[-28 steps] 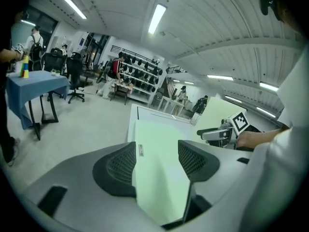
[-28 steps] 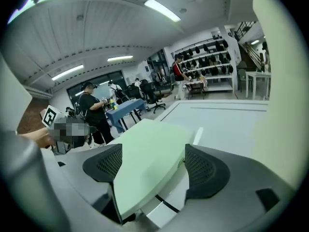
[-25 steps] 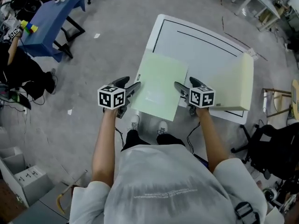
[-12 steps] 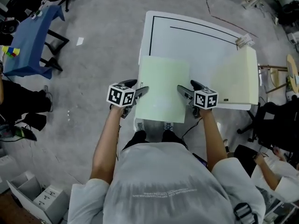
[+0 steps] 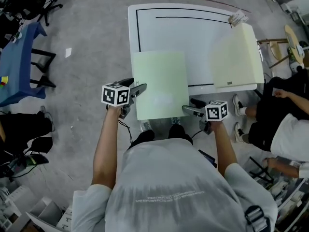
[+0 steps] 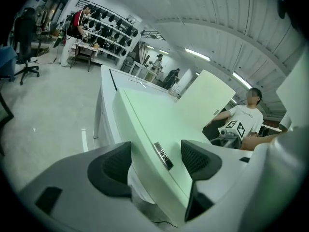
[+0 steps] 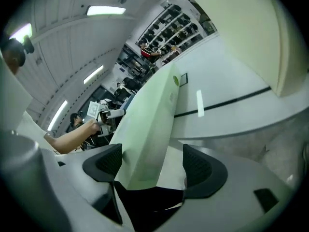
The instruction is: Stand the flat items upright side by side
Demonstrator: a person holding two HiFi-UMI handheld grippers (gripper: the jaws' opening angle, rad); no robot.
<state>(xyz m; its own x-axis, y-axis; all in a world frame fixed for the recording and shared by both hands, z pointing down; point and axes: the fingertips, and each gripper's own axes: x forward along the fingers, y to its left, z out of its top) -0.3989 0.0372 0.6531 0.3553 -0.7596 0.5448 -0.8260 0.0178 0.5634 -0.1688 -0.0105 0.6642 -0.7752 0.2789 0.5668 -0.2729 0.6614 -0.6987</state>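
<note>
A pale green flat board (image 5: 159,83) lies across the near part of the white table (image 5: 193,33) and sticks out past its near edge. My left gripper (image 5: 139,91) is at the board's left edge. In the left gripper view that edge (image 6: 145,139) runs between the jaws, which have just been opening, and the pads stand off it. My right gripper (image 5: 189,111) is at the board's near right corner; this corner (image 7: 145,144) sits between open jaws, close to the left pad. A cream board (image 5: 236,57) rests tilted at the table's right end.
Two people (image 5: 285,129) sit close to the table's right side. A blue table (image 5: 19,66) and chairs stand on the grey floor to the left. A small tag (image 5: 236,18) lies at the table's far right corner.
The right gripper has slid from the board's right edge back to its near right corner and rolled. The green board has come down lower. The left gripper has stayed at the left edge.
</note>
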